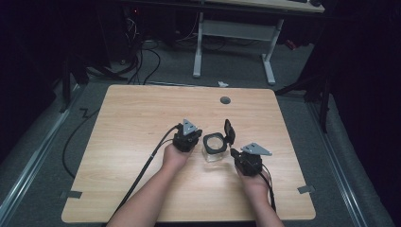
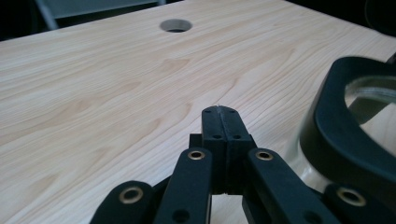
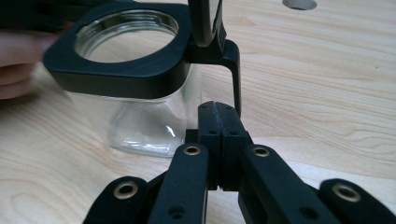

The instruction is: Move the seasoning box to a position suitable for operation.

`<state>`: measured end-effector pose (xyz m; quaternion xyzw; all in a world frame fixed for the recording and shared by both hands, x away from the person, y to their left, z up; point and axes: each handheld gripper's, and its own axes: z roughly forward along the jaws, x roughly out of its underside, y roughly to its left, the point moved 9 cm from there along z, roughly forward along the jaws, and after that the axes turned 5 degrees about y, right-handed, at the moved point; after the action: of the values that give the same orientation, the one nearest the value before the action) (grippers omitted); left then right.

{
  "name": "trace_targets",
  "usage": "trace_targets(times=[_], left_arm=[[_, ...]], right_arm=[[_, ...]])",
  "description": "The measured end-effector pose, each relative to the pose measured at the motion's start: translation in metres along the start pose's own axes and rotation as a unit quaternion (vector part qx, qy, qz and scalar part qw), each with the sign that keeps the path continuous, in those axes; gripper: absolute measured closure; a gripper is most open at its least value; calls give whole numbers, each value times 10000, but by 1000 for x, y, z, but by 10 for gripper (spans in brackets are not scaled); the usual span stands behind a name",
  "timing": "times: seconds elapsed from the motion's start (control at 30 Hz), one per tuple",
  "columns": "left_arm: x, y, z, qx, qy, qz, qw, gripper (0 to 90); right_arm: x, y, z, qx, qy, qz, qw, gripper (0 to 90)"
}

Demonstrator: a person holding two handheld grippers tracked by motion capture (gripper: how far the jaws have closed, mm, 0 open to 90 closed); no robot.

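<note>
Jar (image 1: 213,147), unlabelled, lid open, sits between left tongs (image 1: 188,135) and right tongs (image 1: 235,152), both closed empty.

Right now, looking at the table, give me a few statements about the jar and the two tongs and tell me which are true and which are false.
1. The glass jar has its hinged lid flipped open. True.
2. The jar lies on its side. False: it stands upright on the wooden table.
3. The left tongs are shut on nothing. True.
4. The right tongs are wide open around the jar's rim. False: their jaws are pressed together, just short of the jar.
5. The jar sits between the two tongs. True.
</note>
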<state>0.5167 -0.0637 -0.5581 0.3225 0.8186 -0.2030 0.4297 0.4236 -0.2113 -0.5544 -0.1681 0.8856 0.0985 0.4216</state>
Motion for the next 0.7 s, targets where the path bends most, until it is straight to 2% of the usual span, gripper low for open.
trace_targets(times=[0.03,0.07,0.13,0.17,0.23,0.3,0.37,0.43,0.5,0.53,0.57,0.63,0.7], left_arm=[[0,0,0,0,0,0,10000,900],[0,-3,3,109,40,39,9999,900],[2,-12,6,234,88,174,9995,900],[3,-16,5,244,123,211,9994,900],[6,-26,1,360,139,218,9990,900],[11,-37,-7,324,174,380,9986,900],[17,-45,-17,387,109,254,9989,900],[26,-49,-25,238,159,232,9993,900],[33,-52,-28,248,222,123,9994,900],[37,-54,-30,235,258,167,9993,900],[40,-57,-32,192,246,205,9993,900],[44,-60,-36,227,241,76,9994,900],[47,-62,-39,222,254,24,9994,900]], right_arm=[[-1,0,-2,-9,-23,1,10000,900],[-1,0,-2,-9,-23,1,10000,900],[-4,-2,-1,-3,-52,0,10000,900],[-6,-6,5,-8,0,74,10000,900],[-7,-7,7,-29,24,74,10000,900],[-11,-5,14,-48,22,-43,10000,900],[-13,-4,19,-65,27,-86,9999,900],[-13,-7,19,0,28,-93,10000,900],[-6,-11,10,21,-23,22,10000,900],[6,-11,-5,26,-34,79,10000,900],[6,-11,-5,26,-34,79,10000,900],[21,-2,-19,-24,1,35,10000,900],[27,5,-22,-48,57,-50,10000,900]])
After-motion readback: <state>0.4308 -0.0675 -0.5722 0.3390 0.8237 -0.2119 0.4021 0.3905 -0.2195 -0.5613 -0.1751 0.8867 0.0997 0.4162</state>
